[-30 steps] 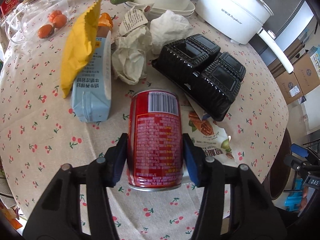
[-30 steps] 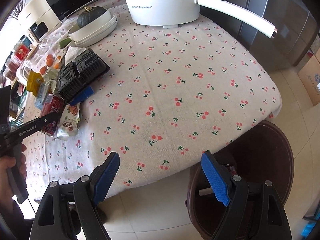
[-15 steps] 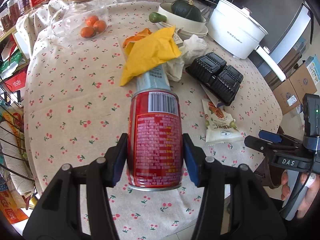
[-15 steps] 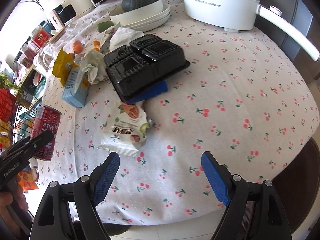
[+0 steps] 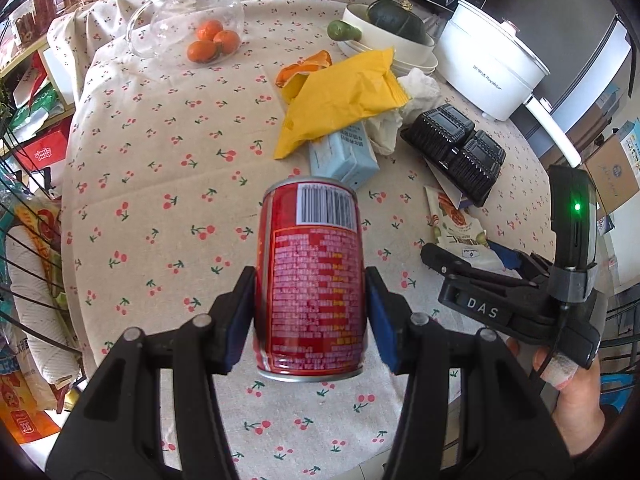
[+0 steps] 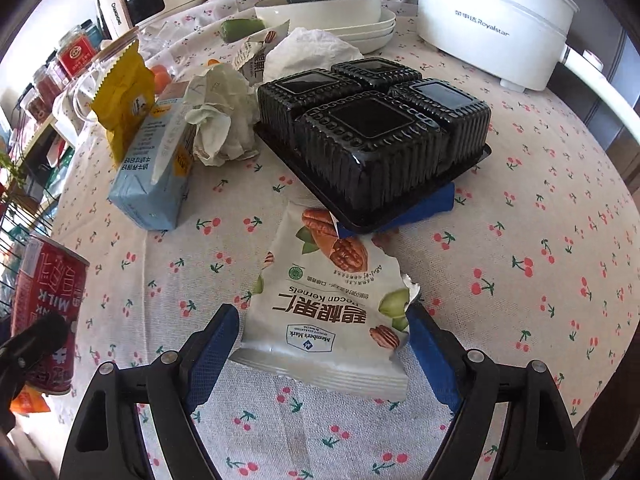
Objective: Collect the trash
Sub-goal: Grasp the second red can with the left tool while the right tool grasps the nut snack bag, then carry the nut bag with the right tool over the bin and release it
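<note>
My left gripper (image 5: 311, 312) is shut on a red drink can (image 5: 312, 276) and holds it above the cherry-print tablecloth (image 5: 160, 184). The same red can (image 6: 46, 316) shows at the left edge of the right wrist view. My right gripper (image 6: 322, 344) is open, its blue pads on either side of a white pecan-kernel packet (image 6: 328, 300) that lies flat on the cloth; the pads do not press it. Behind it lie a black plastic tray (image 6: 372, 132), a light-blue carton (image 6: 156, 168), crumpled paper (image 6: 220, 120) and a yellow snack bag (image 6: 122, 96).
A white electric pot (image 6: 492, 20) with a long handle stands at the back right, stacked bowls holding a dark squash (image 6: 328, 4) behind the trash. A glass jar with oranges (image 5: 188, 28) sits far left. Shelves with jars and packets (image 5: 24, 160) flank the table's left edge.
My right gripper swung from the table's edge in over the cloth and now straddles the pecan packet. My left gripper drew back from the trash pile, still carrying the can.
</note>
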The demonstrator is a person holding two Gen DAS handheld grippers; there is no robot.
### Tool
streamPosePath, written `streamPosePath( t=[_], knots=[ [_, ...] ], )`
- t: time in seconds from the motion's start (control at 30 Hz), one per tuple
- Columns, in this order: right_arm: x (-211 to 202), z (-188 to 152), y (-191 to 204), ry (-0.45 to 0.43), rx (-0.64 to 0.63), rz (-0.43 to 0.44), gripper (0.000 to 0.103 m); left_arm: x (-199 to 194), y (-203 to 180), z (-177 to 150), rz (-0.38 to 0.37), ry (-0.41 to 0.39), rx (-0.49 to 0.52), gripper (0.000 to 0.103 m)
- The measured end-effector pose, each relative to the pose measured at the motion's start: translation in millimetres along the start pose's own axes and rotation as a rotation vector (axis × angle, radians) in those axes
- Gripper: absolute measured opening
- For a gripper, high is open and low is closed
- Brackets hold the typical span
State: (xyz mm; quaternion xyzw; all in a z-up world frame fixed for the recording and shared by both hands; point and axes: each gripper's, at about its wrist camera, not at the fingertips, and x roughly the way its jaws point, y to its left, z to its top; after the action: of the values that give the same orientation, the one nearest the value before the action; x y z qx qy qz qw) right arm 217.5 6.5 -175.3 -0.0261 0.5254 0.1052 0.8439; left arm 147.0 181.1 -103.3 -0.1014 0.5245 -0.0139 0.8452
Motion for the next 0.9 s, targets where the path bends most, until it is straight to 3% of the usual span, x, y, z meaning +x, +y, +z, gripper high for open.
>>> streamPosePath(
  t=[0.17, 0.33, 0.63, 0.9],
  knots=[
    [2.1, -4.1, 12.7, -0.043, -0.050, -0.046, 0.079, 0.3, -2.9, -0.2, -0.002, 0.001, 0.011, 0.055],
    [-5.8, -9.7, 8.4, -0.018, -0.066, -0.005, 0.075, -2.8, -4.0, -0.6, -0.001, -0.006, 0.019, 0.054],
    [-48.2, -25.0, -25.2, 0.009, -0.086, 0.073, 0.075, -6.2, -21.4, -1.3, -0.022, -0.017, 0.034, 0.054],
    [-76.8, -38.3, -79.0, -0.009, -0.053, 0.033, 0.075, -5.5, -57.3, -2.5, -0.065, -0.014, 0.079, 0.054]
  ],
)
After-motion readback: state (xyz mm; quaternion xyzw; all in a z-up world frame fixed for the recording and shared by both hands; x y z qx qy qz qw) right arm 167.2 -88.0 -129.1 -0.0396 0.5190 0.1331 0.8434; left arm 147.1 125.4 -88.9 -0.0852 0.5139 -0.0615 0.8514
